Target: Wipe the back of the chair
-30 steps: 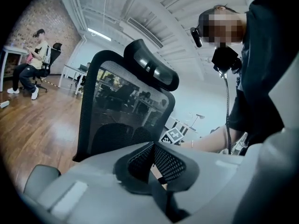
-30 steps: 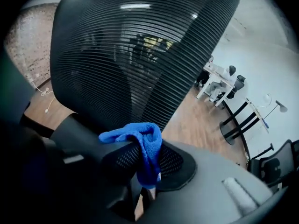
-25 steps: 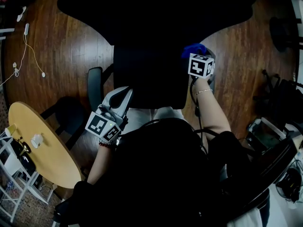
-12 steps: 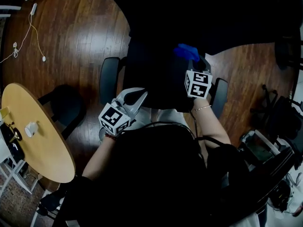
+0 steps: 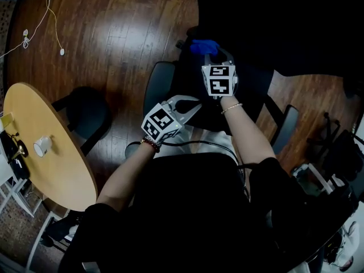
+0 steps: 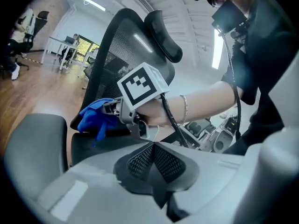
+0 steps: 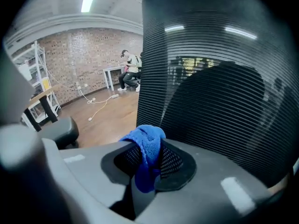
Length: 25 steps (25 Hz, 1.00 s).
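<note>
While your right gripper (image 7: 148,167) had its jaws clamped on the blue cloth (image 7: 148,143) just beside the chair's mesh back (image 7: 210,73), you needed to press the cloth flat and sweep in overlapping strokes; your left gripper (image 6: 153,164), jaws together and empty, could have steadied the chair.

The right gripper (image 5: 213,54) is sliding the blue cloth (image 5: 203,46) across the back of the chair (image 7: 210,92), leaving the back's right-hand corner and drawing closer to the side of the left armrest (image 5: 159,87). The person's right forearm (image 5: 247,132) is stretching further out over the chair as it goes. The chair itself is turning under the head view, so that its two arms are now lying slantwise, and the right armrest (image 5: 284,127) is coming clear of the gripper and into full sight.
</note>
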Motion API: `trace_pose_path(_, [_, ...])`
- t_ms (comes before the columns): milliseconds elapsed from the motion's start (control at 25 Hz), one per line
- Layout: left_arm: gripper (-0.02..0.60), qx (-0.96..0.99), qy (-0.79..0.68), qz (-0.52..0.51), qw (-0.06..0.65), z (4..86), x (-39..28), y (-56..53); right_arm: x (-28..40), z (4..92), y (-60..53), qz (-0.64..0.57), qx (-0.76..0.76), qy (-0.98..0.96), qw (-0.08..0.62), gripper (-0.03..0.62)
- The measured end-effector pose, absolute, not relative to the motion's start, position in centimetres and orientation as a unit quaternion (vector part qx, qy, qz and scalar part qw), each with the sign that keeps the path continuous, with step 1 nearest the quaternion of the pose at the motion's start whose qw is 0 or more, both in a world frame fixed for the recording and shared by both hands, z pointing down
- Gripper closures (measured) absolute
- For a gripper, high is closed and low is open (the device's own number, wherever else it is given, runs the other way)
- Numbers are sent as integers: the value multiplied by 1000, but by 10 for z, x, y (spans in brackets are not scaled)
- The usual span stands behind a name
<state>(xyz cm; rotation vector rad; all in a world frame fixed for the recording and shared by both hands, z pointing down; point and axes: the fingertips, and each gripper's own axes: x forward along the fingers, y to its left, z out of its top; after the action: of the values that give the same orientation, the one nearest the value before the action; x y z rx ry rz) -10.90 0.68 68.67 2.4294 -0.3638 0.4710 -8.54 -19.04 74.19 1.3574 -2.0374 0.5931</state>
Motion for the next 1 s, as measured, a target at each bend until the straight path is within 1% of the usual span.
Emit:
trace_pose_path(120, [578,925,-132,169,315,682,-115,5,-87,750,-199,232,524,-759,309,516])
trace_pose_path(240, [578,923,-130,164,322,680,-120,8,-72,755,-200,246,541,-742,309,516])
trace_pose_path(320, [578,919,-136,158,334,680,-126,10,-53,758,-196,244,555,-726,324,516])
trace_pose_path(440, [578,910,-150,148,356,682,-132,9,-3,764,-189,257,594,-682,341,516])
trace_pose_path(680, [578,906,-159,180,347,691,-131,10,123,777,-152,336,691,-556,316,516])
trace_pose_path(840, [578,889,-206,175,369,692,-135,1,179,779,-133,347,717,-520,309,516])
trace_pose_path(1000, [578,879,-245,170,372,686,-136,-2,240,784,-103,351,746,-452,341,516])
